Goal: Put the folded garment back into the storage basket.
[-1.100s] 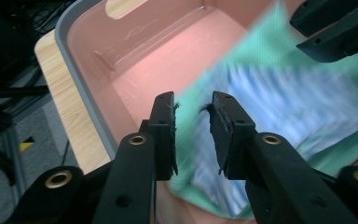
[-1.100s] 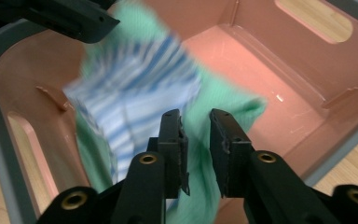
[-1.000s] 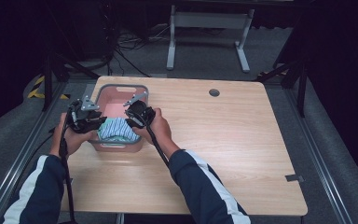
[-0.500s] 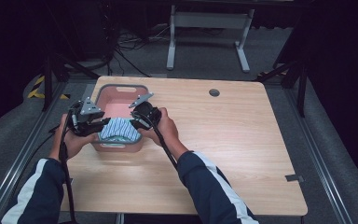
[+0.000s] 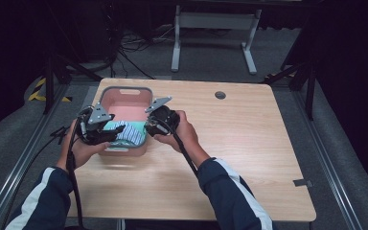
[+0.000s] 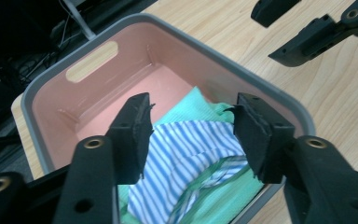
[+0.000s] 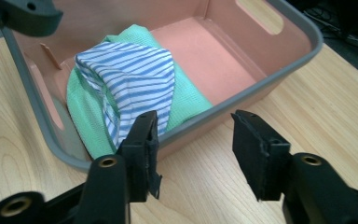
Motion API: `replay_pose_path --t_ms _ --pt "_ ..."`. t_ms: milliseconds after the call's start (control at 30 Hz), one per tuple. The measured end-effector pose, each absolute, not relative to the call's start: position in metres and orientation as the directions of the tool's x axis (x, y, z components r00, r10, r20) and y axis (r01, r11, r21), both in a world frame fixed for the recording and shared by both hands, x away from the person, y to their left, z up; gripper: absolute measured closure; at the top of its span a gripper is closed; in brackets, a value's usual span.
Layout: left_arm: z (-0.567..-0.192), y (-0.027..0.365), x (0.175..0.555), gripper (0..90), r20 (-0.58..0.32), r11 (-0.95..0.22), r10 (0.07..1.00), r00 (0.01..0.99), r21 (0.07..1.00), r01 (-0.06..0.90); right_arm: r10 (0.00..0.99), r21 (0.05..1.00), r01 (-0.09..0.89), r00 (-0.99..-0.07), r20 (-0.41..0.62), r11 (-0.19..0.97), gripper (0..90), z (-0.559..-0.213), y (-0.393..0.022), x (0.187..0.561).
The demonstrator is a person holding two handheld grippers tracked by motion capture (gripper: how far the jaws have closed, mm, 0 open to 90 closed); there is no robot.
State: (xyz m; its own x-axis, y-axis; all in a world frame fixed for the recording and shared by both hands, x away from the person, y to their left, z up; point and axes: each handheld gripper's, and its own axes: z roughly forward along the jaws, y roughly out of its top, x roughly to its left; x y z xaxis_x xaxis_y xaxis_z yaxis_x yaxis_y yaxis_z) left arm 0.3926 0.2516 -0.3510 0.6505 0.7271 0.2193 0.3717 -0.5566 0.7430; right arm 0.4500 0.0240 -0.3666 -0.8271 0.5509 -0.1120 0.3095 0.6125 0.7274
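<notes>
L gripper (image 6: 189, 135) fingers stood apart, just been opening, nothing clamped; striped cloth (image 6: 182, 154) lay below and between them, not pressed. R gripper (image 7: 193, 149) fingers also apart, just been opening, empty, hovering over bin's right rim w/ bench (image 7: 205, 186) beneath. Striped cloth sat atop green cloth (image 7: 186, 100) in near end of pink bin (image 5: 124, 91), at bench's far-left part. Far half of bin was bare. Bin's long axis ran near-to-far. Bench right of bin was open.
</notes>
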Motion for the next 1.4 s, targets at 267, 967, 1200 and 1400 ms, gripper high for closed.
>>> replay_pose_path --t_ms 267,967,1200,1400 --pt "-0.351 0.244 0.387 32.6 0.197 -0.532 0.739 0.644 0.757 0.38 0.558 0.719 0.304 -0.818 -0.139 0.625 41.1 -0.36 0.011 0.446" --pt "-0.356 0.207 0.363 22.8 0.241 -0.609 0.658 0.714 0.727 0.316 0.547 0.66 0.285 -0.805 -0.228 0.695 28.3 -0.364 -0.05 0.426" --pt "-0.361 0.189 0.359 21.4 0.27 -0.647 0.626 0.732 0.703 0.294 0.552 0.659 0.282 -0.798 -0.242 0.697 27.6 -0.368 -0.073 0.415" --pt "-0.368 0.172 0.354 22.4 0.282 -0.677 0.59 0.756 0.683 0.274 0.56 0.662 0.287 -0.792 -0.243 0.692 27.2 -0.37 -0.096 0.402"
